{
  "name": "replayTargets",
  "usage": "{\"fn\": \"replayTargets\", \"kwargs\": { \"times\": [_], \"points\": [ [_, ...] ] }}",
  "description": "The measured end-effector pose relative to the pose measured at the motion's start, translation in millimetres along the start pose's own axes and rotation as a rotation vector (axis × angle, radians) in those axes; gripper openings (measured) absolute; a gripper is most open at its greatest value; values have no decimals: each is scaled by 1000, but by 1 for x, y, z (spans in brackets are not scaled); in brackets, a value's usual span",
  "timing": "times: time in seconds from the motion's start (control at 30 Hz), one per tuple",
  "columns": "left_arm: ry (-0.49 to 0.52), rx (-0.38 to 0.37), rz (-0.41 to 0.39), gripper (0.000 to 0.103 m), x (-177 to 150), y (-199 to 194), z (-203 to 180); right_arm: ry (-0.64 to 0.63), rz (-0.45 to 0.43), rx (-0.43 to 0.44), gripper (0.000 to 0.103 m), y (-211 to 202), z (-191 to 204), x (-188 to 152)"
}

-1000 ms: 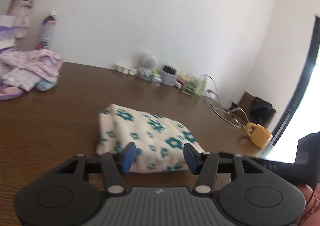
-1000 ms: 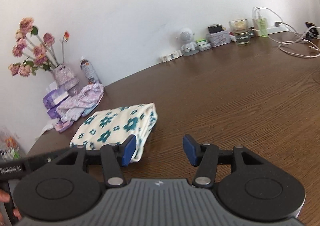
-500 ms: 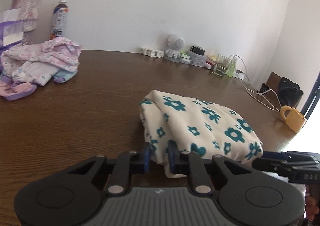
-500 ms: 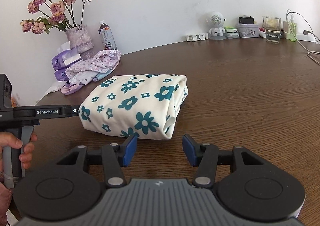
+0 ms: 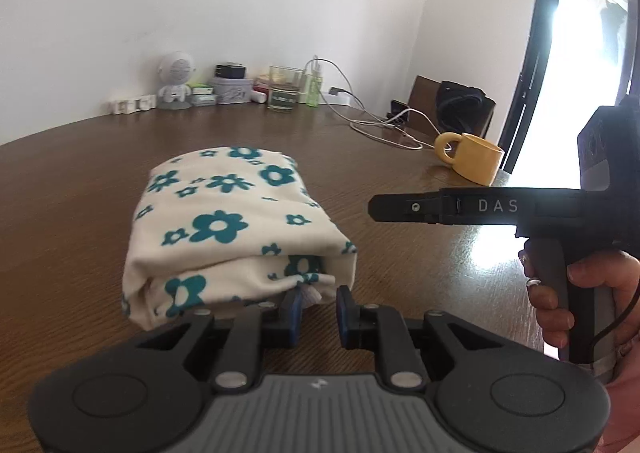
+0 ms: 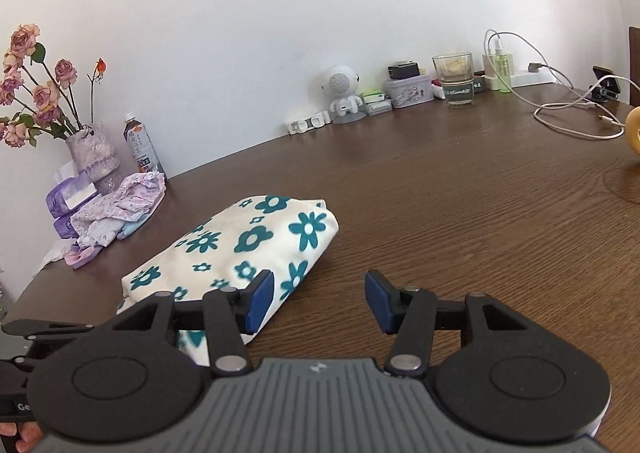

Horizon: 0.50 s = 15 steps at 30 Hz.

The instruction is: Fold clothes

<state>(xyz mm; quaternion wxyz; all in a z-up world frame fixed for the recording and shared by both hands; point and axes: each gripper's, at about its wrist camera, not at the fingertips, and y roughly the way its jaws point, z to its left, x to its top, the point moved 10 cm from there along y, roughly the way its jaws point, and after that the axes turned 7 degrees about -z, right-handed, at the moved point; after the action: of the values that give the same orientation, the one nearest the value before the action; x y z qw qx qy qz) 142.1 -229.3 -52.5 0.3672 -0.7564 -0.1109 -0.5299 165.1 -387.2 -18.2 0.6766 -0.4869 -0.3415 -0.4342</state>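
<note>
A folded cream garment with teal flowers (image 5: 228, 221) lies on the brown table (image 5: 80, 189). My left gripper (image 5: 318, 309) sits at its near open end. The jaws stand narrow and are opening; a small bunch of the cloth's edge lies between them against the left pad, with a gap to the right pad. In the right wrist view the same garment (image 6: 260, 241) lies ahead and to the left. My right gripper (image 6: 320, 301) is open with bare table between its pads, its left finger (image 6: 260, 301) by the garment's corner.
A hand (image 5: 572, 293) holds the other tool at the right of the left wrist view. A yellow mug (image 5: 472, 161) and cables (image 5: 384, 129) lie far right. A pile of lilac clothes (image 6: 116, 213), a vase (image 6: 94, 153) and a bottle (image 6: 140, 145) stand far left.
The left gripper closed from wide to narrow on the garment's near edge, then swung round to its open end and loosened slightly. The right gripper stayed open and shifted a little.
</note>
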Motion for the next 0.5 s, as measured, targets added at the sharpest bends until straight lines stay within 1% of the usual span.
{"fn": "replayTargets", "kwargs": {
  "times": [0.03, 0.1, 0.13, 0.17, 0.23, 0.3, 0.33, 0.37, 0.4, 0.43, 0.47, 0.5],
  "points": [
    [2, -14, 3, 21, -1, 2, -5, -3, -2, -4, 52, -4, -1, -1],
    [5, -35, -2, 32, -2, -4, -9, -12, -3, -9, 52, -12, -4, -3],
    [5, -30, -6, 40, -3, -11, -7, -19, -2, -7, 52, -17, -5, -5],
    [4, -25, -10, 43, -4, -18, -4, -26, -2, -5, 52, -21, -6, -6],
    [6, -4, -19, 43, -6, -33, 4, -67, 9, 30, 53, -26, 4, -11],
    [15, 35, -36, 43, -6, -49, 15, -114, 19, 71, 53, -29, 17, -17],
    [21, 59, -45, 43, -5, -57, 22, -137, 23, 88, 56, -29, 24, -20],
    [32, 101, -55, 44, -1, -61, 31, -161, 28, 95, 60, -27, 31, -23],
    [43, 144, -62, 46, 2, -63, 39, -185, 32, 97, 61, -24, 37, -26],
    [54, 187, -69, 50, 5, -65, 48, -210, 39, 99, 62, -20, 44, -28],
    [69, 219, -70, 52, 8, -63, 55, -234, 46, 102, 62, -16, 51, -31],
    [89, 232, -65, 52, 10, -60, 59, -253, 52, 107, 62, -12, 57, -32]
  ]
}}
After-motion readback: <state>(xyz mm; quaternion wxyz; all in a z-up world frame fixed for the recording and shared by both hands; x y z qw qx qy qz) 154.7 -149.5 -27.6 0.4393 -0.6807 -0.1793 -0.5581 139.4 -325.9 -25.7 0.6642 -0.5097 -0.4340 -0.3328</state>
